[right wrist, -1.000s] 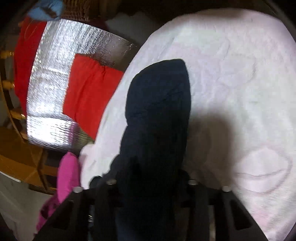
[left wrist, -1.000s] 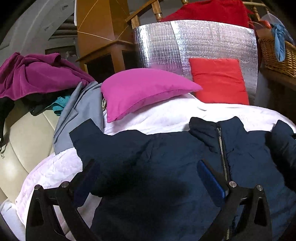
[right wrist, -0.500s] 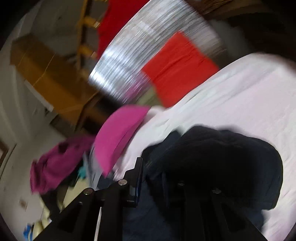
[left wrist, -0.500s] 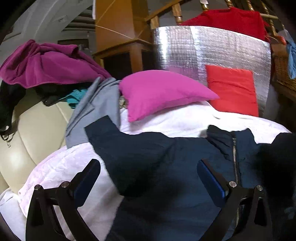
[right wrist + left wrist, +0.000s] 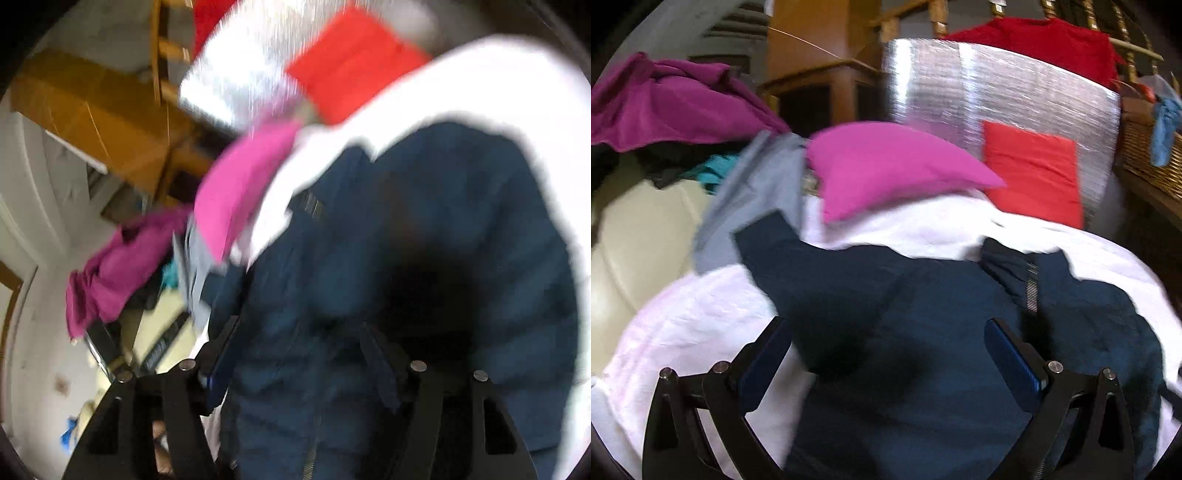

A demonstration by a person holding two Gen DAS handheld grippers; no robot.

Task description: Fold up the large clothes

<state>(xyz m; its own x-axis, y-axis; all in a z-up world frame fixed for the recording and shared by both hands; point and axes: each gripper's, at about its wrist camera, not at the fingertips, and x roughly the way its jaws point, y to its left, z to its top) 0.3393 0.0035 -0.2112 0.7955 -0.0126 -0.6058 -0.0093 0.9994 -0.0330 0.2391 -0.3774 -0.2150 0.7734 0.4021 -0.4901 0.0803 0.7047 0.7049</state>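
Observation:
A navy blue zip jacket (image 5: 923, 314) lies spread on a white quilt (image 5: 694, 317), its zipper (image 5: 1030, 288) facing up. One sleeve (image 5: 768, 240) reaches toward the upper left. The other sleeve (image 5: 1108, 321) lies folded over the body at the right. My left gripper (image 5: 884, 332) hovers open above the jacket's chest with nothing pinched. In the blurred right wrist view, my right gripper (image 5: 299, 350) hangs over the jacket (image 5: 406, 240). Its jaws are opening, and the fabric lies beneath and between the fingers without being pressed.
A pink pillow (image 5: 886, 162) and a red pillow (image 5: 1034, 173) lean at the far side against a silver foil panel (image 5: 960, 81). A grey garment (image 5: 750, 195) and a magenta one (image 5: 665, 99) are piled at the left over a cream cushion (image 5: 635, 229). A wicker basket (image 5: 1152, 162) stands at the right.
My right gripper swung across with the dark sleeve, rolled, and let it go as its fingers spread. The sleeve now lies over the jacket's right side. The left gripper shifted slightly.

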